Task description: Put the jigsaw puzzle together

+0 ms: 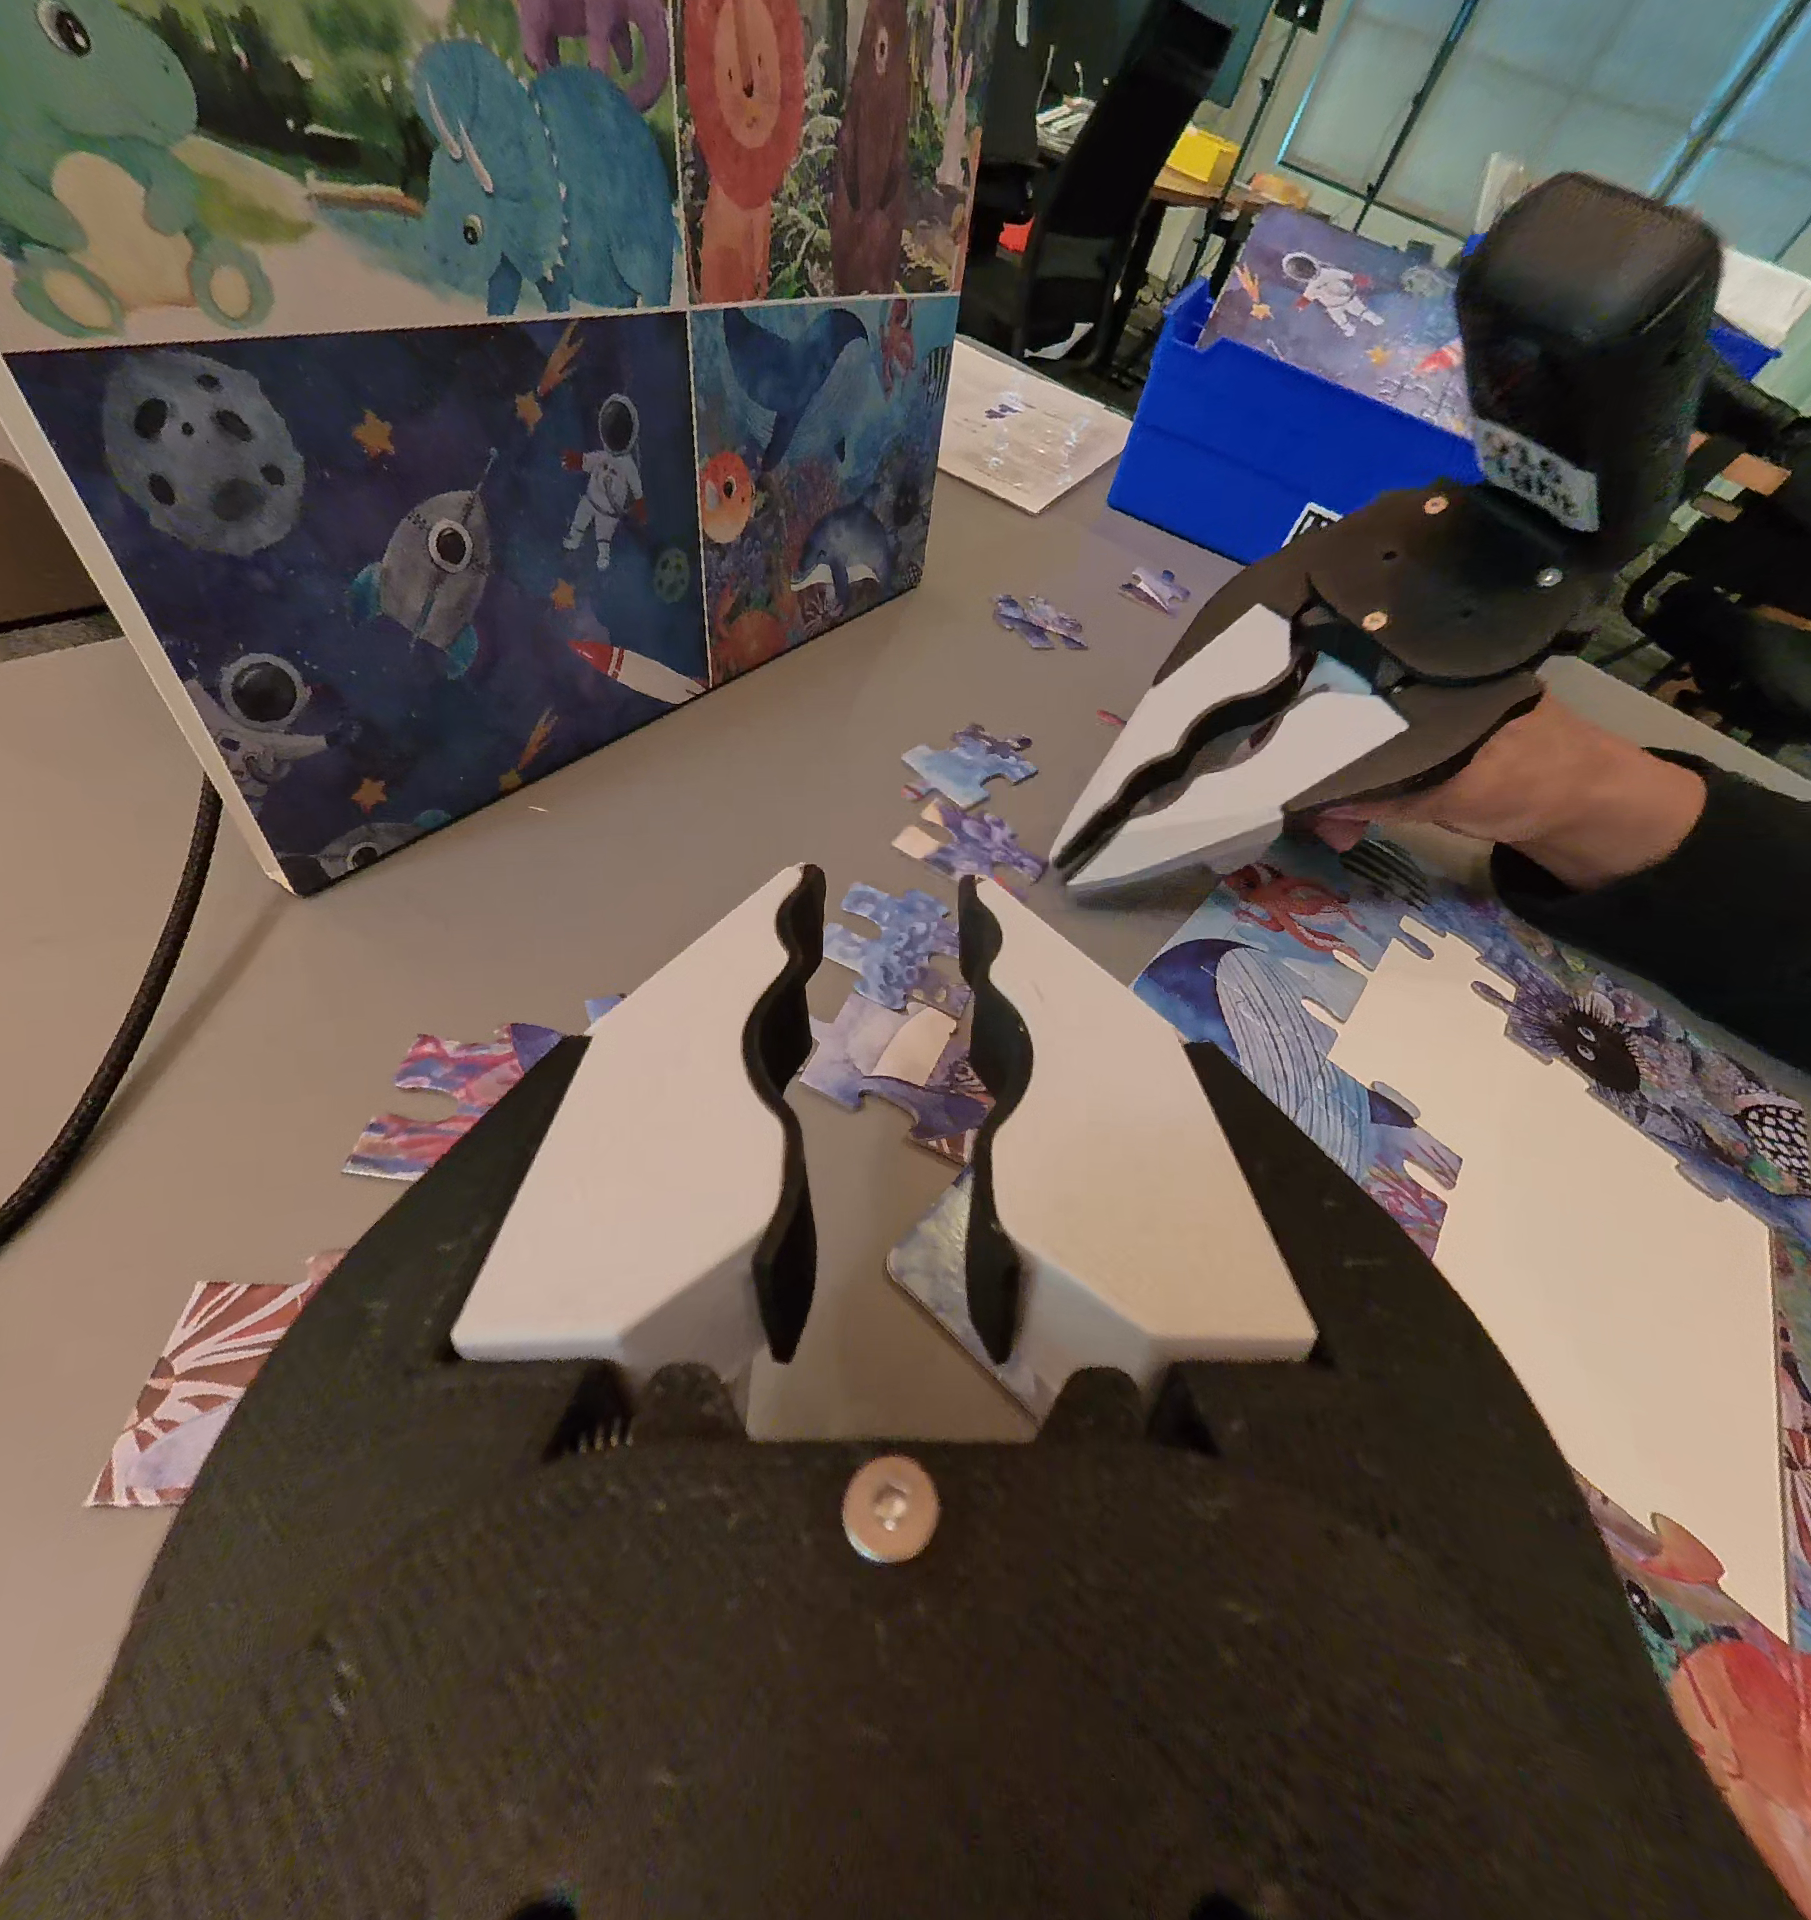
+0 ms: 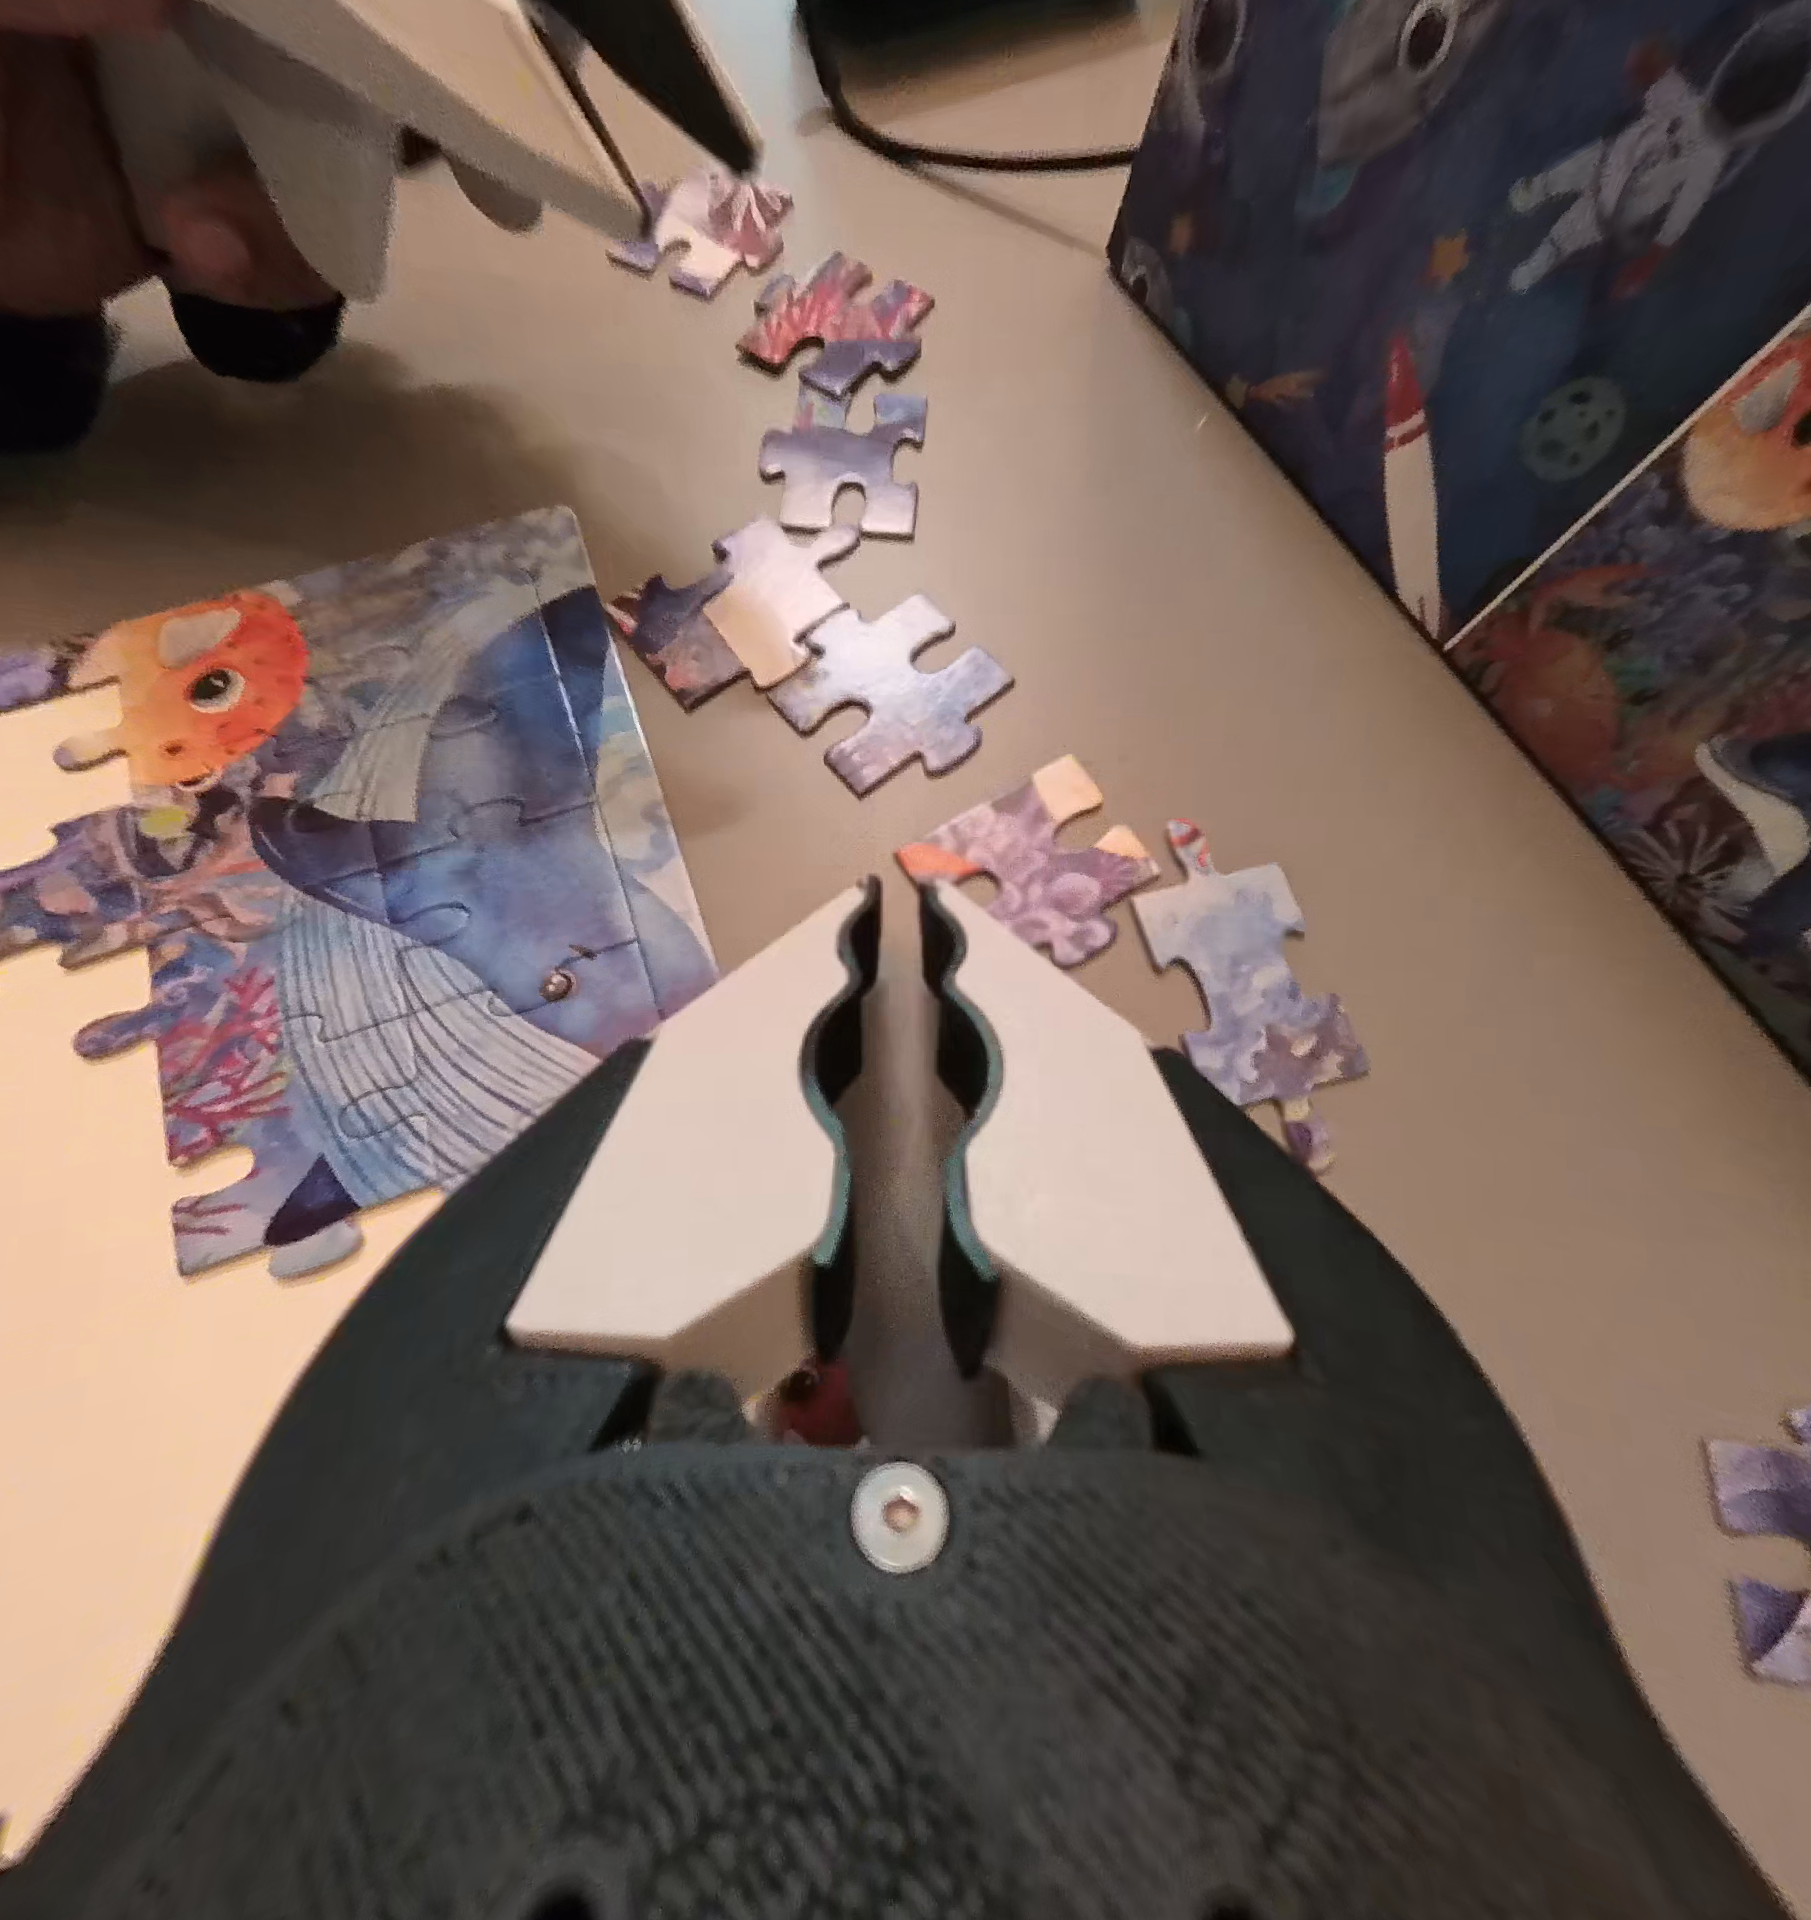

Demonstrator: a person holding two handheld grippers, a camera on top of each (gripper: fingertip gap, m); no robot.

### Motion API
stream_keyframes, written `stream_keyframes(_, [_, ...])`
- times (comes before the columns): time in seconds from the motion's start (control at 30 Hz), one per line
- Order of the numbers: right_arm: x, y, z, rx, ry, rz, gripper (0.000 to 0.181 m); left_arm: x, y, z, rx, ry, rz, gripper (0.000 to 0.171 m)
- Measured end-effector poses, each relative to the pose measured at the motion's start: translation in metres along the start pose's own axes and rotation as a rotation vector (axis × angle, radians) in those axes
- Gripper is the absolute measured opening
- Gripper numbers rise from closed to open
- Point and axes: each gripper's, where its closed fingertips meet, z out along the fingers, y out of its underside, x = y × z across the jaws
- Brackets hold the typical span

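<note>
The left gripper (image 1: 885,883) hung over the grey bench (image 1: 465,987) with its jaws apart and nothing between them. Loose puzzle pieces (image 1: 896,956) lay right under its tips. The half-done jigsaw puzzle (image 1: 1285,1049), with a blue whale on it, lay flat on the bench at about 3 o'clock from those tips. The right gripper (image 1: 1072,868) reached in from 2 o'clock, and its jaws were almost closed, with only a thin gap and nothing held. Its tips came down near the puzzle's top edge. A big picture box (image 1: 413,520) stood at 11 o'clock. More loose pieces (image 2: 849,457) lay in a line between the puzzle and the box.
</note>
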Motion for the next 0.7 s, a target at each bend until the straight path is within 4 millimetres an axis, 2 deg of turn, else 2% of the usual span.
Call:
stream_keyframes(0.1, [0.0,-0.006,-0.006,0.015,0.01,0.006,0.012,0.0,0.002,0.001,-0.01,0.001,-0.003,0.023])
stream_keyframes(0.2, [0.008,-0.004,-0.01,0.023,0.062,0.016,0.016,0.0,0.004,0.002,-0.022,0.002,-0.007,0.024])
stream_keyframes(0.33, [0.018,0.006,-0.002,0.001,0.072,0.087,0.053,0.002,0.007,0.005,-0.034,0.013,-0.012,0.024])
stream_keyframes(0.5, [0.016,0.011,0.008,-0.066,0.061,0.07,0.065,0.006,0.008,0.007,-0.043,0.014,0.005,0.024])
stream_keyframes(0.53, [0.011,0.011,0.008,-0.07,0.043,0.064,0.061,0.006,0.008,0.007,-0.046,0.014,0.008,0.024])
stream_keyframes(0.6, [-0.006,0.013,0.003,-0.095,-0.046,0.057,0.035,0.006,0.009,0.007,-0.05,0.012,0.01,0.024])
stream_keyframes(0.7, [-0.007,0.008,0.0,-0.067,-0.046,0.054,0.039,0.006,0.009,0.007,-0.049,0.012,0.009,0.024])
